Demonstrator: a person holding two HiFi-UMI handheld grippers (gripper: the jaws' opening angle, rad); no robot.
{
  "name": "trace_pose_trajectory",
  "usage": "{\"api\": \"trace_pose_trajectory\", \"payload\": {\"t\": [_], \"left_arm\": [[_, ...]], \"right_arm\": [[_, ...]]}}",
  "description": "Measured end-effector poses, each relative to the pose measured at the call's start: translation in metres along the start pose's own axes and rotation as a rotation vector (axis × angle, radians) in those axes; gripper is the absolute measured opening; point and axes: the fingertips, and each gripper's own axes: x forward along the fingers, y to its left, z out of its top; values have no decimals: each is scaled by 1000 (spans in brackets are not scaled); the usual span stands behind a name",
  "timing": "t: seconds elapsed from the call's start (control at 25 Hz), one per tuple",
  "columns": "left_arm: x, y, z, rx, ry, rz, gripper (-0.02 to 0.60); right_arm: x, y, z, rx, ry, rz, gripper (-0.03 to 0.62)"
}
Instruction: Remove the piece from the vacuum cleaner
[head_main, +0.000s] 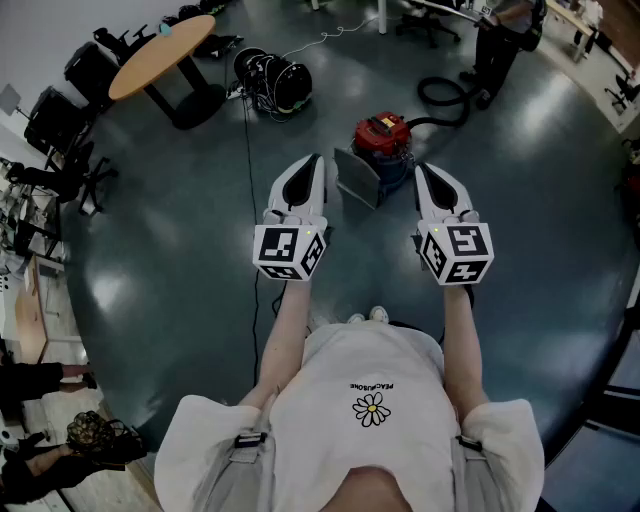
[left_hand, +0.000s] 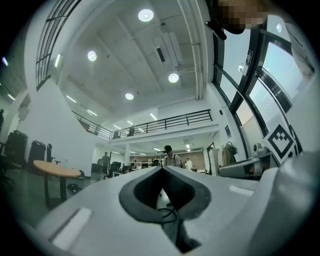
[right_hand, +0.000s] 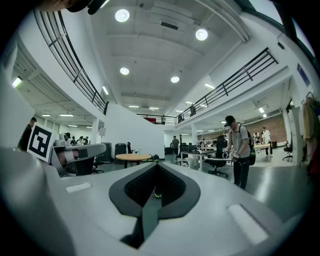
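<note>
Head view: the red vacuum cleaner (head_main: 383, 135) stands on the floor (head_main: 200, 230) at upper centre, with a grey piece (head_main: 358, 178) at its near side. The left hand-held gripper (head_main: 315, 162) and right hand-held gripper (head_main: 421, 172) are raised on either side, clear of it. In both gripper views the jaws meet at the tips, with nothing between them. Assessment: approach stage, no contact made. Next move calls for lowering, parting the jaws and aligning on the piece.
</note>
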Motion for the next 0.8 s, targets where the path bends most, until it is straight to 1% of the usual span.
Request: {"api": "trace_pose_trajectory", "payload": {"t": [0.24, 0.48, 0.68, 0.8], "left_arm": [[12, -1, -3, -7, 7, -4, 1], [33, 2, -9, -15, 17, -1, 1], [49, -2, -13, -9, 9, 14, 1], [47, -5, -22, -26, 17, 27, 1]], "right_arm": [[1, -13, -1, -10, 13, -9, 25], [13, -36, -2, 22, 6, -16, 25], [21, -51, -1, 16, -15, 34, 25], [19, -53, -6, 4, -11, 61, 25]]}}
